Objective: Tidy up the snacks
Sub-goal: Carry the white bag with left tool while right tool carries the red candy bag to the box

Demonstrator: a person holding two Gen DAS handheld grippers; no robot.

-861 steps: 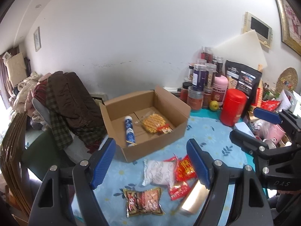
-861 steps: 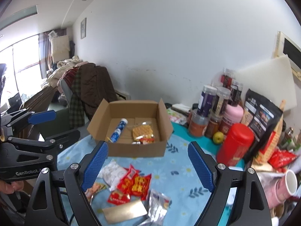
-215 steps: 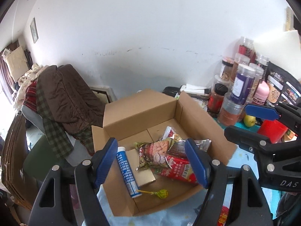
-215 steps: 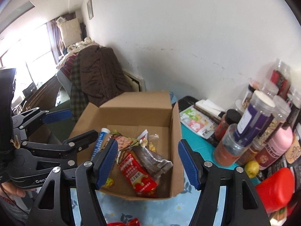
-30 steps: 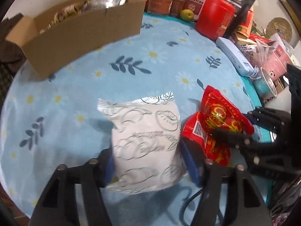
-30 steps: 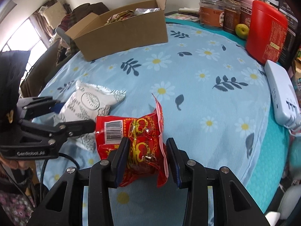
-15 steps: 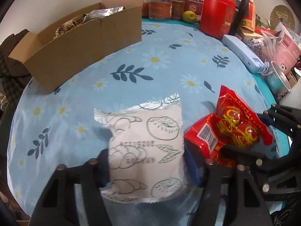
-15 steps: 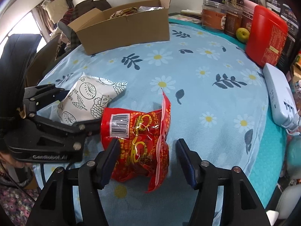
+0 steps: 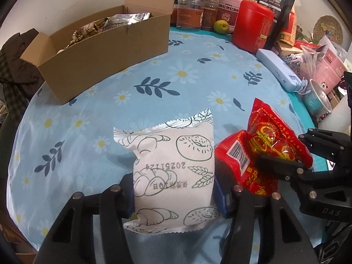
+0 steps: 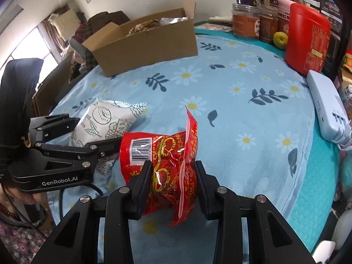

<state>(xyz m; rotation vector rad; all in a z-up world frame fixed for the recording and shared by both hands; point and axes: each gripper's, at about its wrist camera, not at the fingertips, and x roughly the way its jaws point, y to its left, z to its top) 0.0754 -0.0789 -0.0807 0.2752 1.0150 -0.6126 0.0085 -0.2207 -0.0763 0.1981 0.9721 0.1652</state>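
Observation:
A white bread packet (image 9: 173, 176) with line drawings sits between the fingers of my left gripper (image 9: 173, 191), whose jaws are closing and pinch its sides. My right gripper (image 10: 172, 176) is shut on a crumpled red snack packet (image 10: 162, 154), held just above the floral cloth. The two packets hang side by side, the red packet (image 9: 259, 149) to the right of the white one (image 10: 107, 118). Across the table stands the open cardboard box (image 9: 105, 44) with several snack bags in it. The left gripper (image 10: 96, 131) shows at the left of the right wrist view.
Jars (image 9: 189, 15), a green apple (image 9: 221, 26) and a red canister (image 9: 250, 28) line the back edge. A pale blue power strip (image 9: 279, 72) and a cup (image 9: 316, 101) lie at the right. A chair with clothes (image 10: 105, 19) stands beyond the box (image 10: 149, 46).
The right jaws spread off the red packet, then closed on it again. The left jaws drew in on the white packet. Both views tilted up slightly, showing more of the back of the table.

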